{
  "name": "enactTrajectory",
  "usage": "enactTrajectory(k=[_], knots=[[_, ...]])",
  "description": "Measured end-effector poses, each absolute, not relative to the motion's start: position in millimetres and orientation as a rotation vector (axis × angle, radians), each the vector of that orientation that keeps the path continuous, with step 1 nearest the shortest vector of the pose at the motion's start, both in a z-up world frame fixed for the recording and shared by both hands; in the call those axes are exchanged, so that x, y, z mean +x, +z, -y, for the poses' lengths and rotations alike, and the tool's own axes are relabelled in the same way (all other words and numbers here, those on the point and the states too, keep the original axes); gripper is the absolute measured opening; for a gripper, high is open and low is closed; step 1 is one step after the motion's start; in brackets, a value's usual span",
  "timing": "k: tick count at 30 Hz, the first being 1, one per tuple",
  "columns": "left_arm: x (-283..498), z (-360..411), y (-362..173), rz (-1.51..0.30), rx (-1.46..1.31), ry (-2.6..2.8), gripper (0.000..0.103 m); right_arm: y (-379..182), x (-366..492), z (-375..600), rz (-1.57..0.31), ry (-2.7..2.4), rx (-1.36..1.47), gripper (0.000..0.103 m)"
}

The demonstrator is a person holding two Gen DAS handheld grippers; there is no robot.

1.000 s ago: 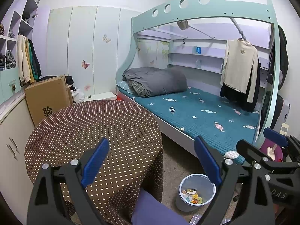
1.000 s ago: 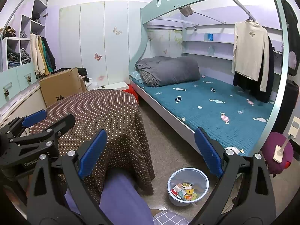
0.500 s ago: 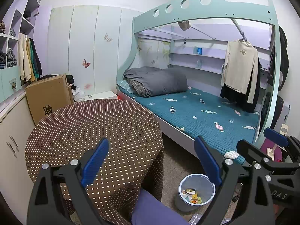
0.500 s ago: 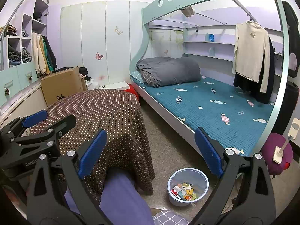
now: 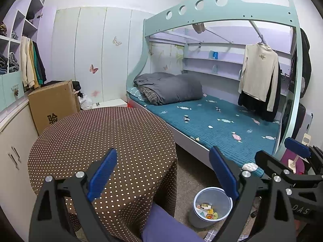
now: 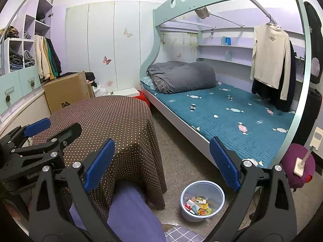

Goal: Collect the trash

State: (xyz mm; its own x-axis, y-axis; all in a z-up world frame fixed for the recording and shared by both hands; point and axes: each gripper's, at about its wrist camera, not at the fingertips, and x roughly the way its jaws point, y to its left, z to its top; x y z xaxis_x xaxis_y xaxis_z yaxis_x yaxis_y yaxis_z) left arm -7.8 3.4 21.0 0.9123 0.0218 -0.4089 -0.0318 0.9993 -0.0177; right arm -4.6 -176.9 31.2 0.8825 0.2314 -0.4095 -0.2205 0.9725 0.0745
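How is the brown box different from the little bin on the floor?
The cardboard box is brown, square-cornered and stands against the cabinets behind the table; the bin is pale, round and sits on the floor by the bed. The bin is open on top with colourful scraps showing inside; what the box holds is hidden. The box looks larger. Both are containers.

Two side-by-side wrist views — shared table (image 5: 105,137), bed (image 6: 222,111), seemingly from seated height
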Motion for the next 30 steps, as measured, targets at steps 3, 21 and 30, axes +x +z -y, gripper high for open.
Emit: enactTrajectory(k=[3, 21, 30], knots=[[-7.9, -3.6, 21.0, -0.422, -0.024, 0.028, 0.09, 30.5, -5.0, 176.5, -0.434, 0.235, 0.026, 0.093], [-2.8, -2.8, 22.2, -0.434, -0.016, 0.035, 0.09, 30.4, -1.6, 174.6, -0.446, 0.234, 0.026, 0.093], [-3.5, -1.3, 22.6, -0.43, -0.015, 0.036, 0.09, 31.1, -1.5, 175.1, -0.444, 0.235, 0.024, 0.093]])
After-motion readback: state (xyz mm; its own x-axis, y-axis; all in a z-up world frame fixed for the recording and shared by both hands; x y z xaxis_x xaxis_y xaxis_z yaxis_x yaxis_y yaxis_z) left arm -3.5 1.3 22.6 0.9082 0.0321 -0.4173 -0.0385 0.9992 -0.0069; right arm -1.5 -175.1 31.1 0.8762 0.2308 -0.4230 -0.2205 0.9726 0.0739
